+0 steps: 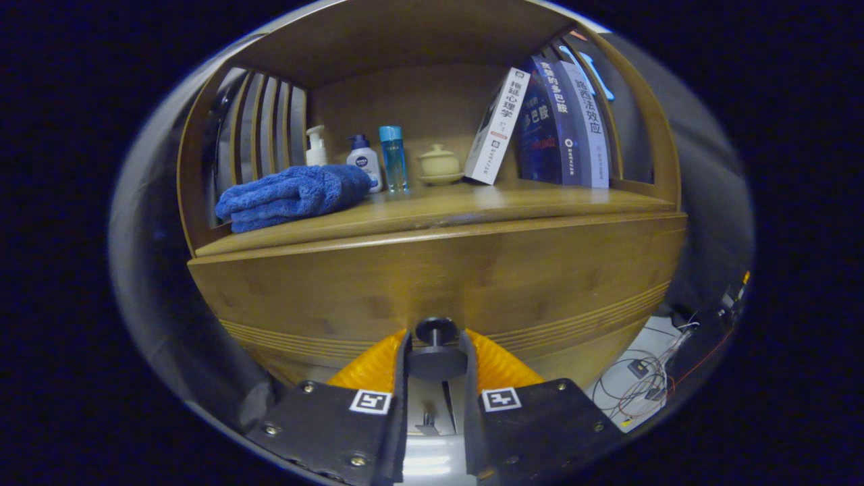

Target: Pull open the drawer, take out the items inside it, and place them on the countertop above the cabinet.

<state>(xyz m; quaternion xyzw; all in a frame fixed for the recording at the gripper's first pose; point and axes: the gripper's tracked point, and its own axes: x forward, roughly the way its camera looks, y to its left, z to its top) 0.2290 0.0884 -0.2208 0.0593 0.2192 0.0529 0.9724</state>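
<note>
Both fingers (405, 351) pinch knob (435, 354) on closed drawer (432, 277).

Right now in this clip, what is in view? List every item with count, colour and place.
cabinet: one, brown wood, drawer front facing the fingers
drawer knob: one, dark, between the fingers
towel: one, blue, folded on the countertop
bottles: three, two white and one clear blue, behind the towel
lidded cup: one, cream, beside the bottles
books: three, one white and two dark blue, leaning beside the cup
cables: several, on the floor beside the cabinet
hand-held gripper: one, fingers flanking the knob
</note>
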